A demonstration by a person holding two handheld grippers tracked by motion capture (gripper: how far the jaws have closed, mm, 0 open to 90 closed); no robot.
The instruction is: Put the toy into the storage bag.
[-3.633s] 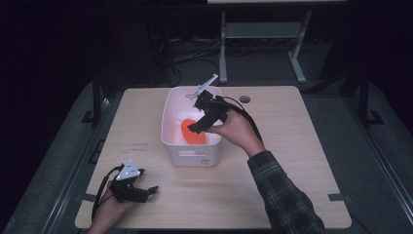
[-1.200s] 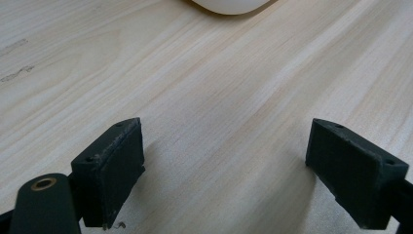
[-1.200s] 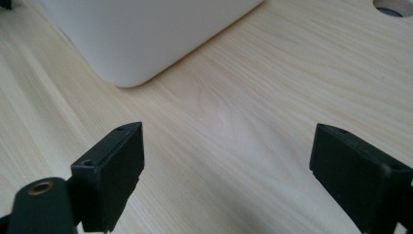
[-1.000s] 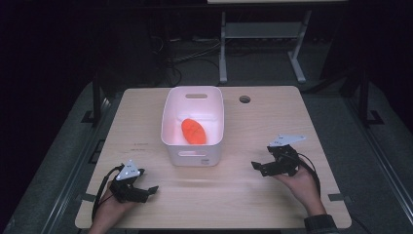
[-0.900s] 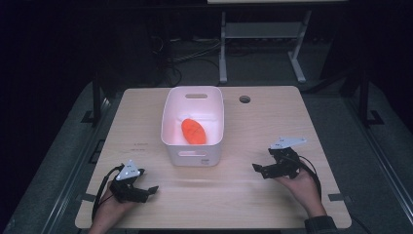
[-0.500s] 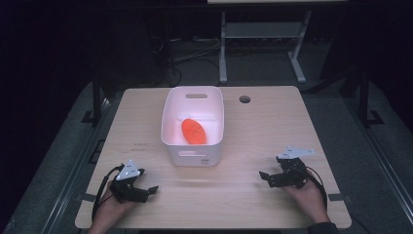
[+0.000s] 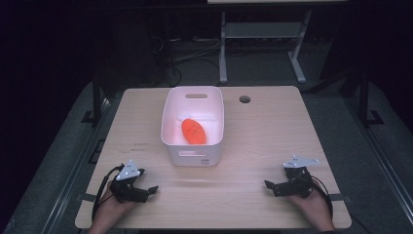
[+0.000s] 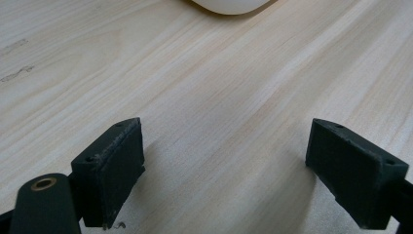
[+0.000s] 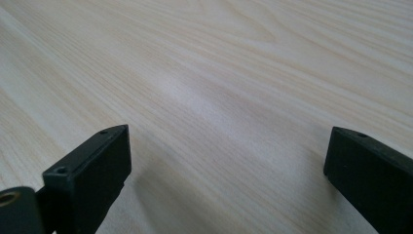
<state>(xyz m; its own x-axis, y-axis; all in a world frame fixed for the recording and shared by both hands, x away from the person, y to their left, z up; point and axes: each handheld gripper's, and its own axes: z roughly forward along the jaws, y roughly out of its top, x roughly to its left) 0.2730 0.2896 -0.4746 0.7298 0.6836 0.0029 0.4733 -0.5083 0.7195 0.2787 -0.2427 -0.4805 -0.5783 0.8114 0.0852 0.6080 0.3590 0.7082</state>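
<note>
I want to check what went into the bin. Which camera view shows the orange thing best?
The high view: it looks down into the white bin and shows the whole orange thing lying on the bin's floor. The left gripper view catches just a bit of the bin's rounded lower edge, and the right gripper view looks at bare tabletop.

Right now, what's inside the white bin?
One orange oval thing lies on the floor of the bin. The near wall hides the strip of floor just behind it, so anything small there cannot be seen.
</note>
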